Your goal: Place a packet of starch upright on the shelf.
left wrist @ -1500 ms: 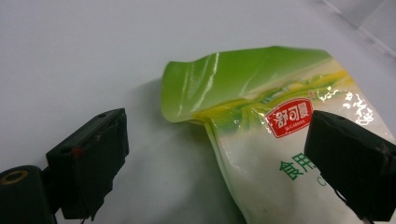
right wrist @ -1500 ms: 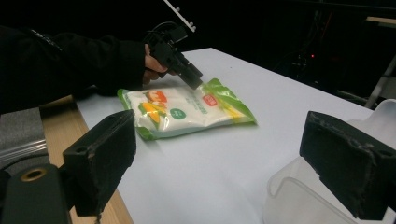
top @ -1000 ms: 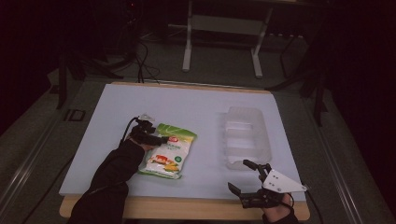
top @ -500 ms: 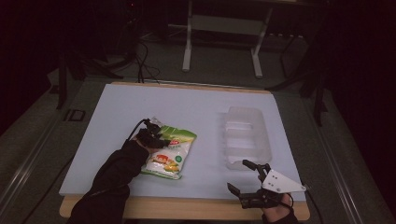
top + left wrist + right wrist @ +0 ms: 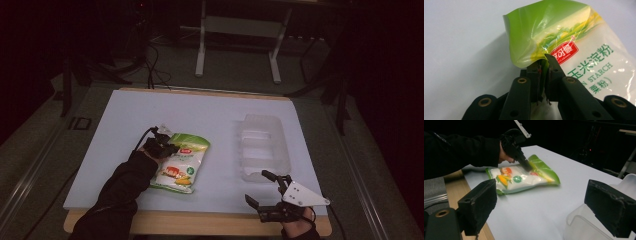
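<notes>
A green and white bag of corn starch (image 5: pixel 181 164) lies flat on the pale table top (image 5: pixel 215 120), left of centre. My left gripper (image 5: pixel 171 147) is shut on the bag's green top edge. In the left gripper view the jaws pinch that edge (image 5: pixel 544 72), and the film of the bag (image 5: pixel 586 50) curls up above them. My right gripper (image 5: pixel 257 186) rests near the table's front edge at the right, wide open with nothing between its jaws. The right gripper view shows the bag (image 5: pixel 521 178) with the left gripper (image 5: pixel 517 147) bearing down on it.
A clear plastic tray (image 5: pixel 262 147) with compartments stands on the right half of the table, just beyond the right gripper; its rim (image 5: pixel 584 225) is close by in the right gripper view. A wooden table edge (image 5: pixel 200 222) runs along the front. Dark stands and cables lie beyond the table.
My left gripper has moved right from beside the bag onto its top edge and shut on it. The right gripper has stayed in place.
</notes>
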{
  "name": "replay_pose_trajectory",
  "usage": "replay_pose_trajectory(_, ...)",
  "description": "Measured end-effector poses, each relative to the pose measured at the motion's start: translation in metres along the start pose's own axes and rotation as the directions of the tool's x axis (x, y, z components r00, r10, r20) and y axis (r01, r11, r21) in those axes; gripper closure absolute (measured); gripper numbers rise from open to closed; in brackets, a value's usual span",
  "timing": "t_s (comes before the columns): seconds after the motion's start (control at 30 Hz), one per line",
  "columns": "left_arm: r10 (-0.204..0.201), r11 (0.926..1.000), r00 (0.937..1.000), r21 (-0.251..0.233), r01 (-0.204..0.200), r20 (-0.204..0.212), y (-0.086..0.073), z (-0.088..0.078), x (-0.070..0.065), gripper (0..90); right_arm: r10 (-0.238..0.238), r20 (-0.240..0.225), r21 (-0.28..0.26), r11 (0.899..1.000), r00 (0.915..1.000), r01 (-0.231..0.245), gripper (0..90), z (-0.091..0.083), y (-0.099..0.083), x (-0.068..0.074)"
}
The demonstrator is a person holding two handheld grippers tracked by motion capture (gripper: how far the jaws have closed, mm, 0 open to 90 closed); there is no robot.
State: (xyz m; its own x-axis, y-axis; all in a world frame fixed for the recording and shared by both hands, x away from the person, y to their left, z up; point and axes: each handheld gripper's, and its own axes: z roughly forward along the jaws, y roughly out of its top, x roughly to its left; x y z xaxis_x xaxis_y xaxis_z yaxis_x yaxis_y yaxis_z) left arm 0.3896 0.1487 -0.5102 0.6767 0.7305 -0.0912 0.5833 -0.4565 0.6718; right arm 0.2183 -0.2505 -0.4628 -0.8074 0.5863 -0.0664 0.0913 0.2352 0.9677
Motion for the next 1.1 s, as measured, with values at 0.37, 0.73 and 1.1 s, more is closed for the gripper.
replay_pose_trajectory(0.37, 0.022, 0.9943, 0.9982, -0.105, -0.016, 0.055, 0.009, -0.035, -0.007, 86.1, 0.002, 0.015, -0.011, 1.0, 0.9999, -0.002, 10.7, -0.001, 0.001, 0.0)
replay_pose_trajectory(0.73, 0.059, 0.9819, 0.9957, -0.184, -0.045, 0.072, 0.01, -0.064, -0.024, 86.2, 0.041, 0.008, -0.049, 0.998, 0.9991, -0.041, 10.7, -0.004, 0.004, -0.001)
replay_pose_trajectory(1.1, 0.111, 0.9696, 0.9917, -0.226, -0.094, 0.065, 0.01, -0.085, -0.043, 86.8, 0.02, 0.025, -0.054, 0.998, 0.9995, -0.018, 13.4, -0.007, 0.009, -0.002)
